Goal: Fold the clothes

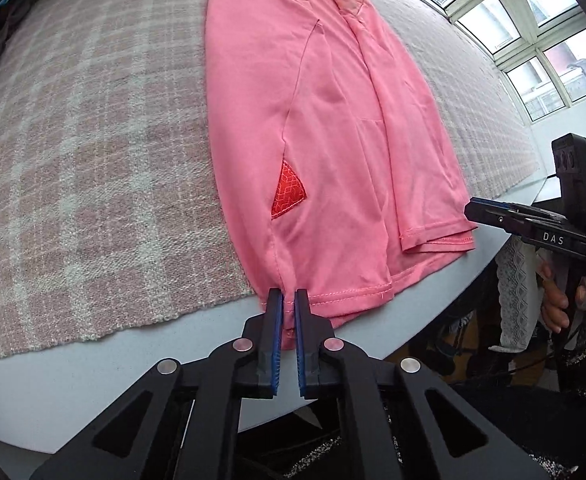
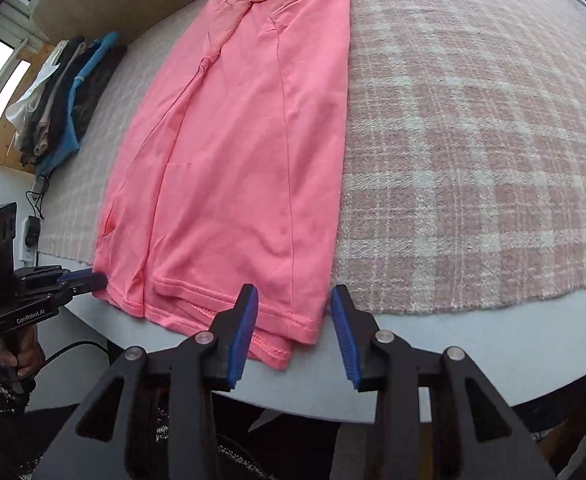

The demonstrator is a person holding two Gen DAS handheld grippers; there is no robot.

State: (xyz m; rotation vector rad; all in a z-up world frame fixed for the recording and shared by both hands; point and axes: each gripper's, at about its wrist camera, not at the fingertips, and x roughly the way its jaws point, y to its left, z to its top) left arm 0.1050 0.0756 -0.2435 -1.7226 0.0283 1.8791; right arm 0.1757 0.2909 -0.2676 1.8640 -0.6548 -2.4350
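Your left gripper [image 1: 289, 300] pinches the near hem corner of the pink shirt [image 1: 333, 120], which runs lengthwise away from you; your right gripper [image 2: 295, 300] gapes around the opposite corner.

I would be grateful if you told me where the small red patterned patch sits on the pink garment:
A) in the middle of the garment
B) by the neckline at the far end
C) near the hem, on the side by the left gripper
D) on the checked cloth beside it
C: the red patch lies on the pink garment just above its near hem, close to the left gripper.
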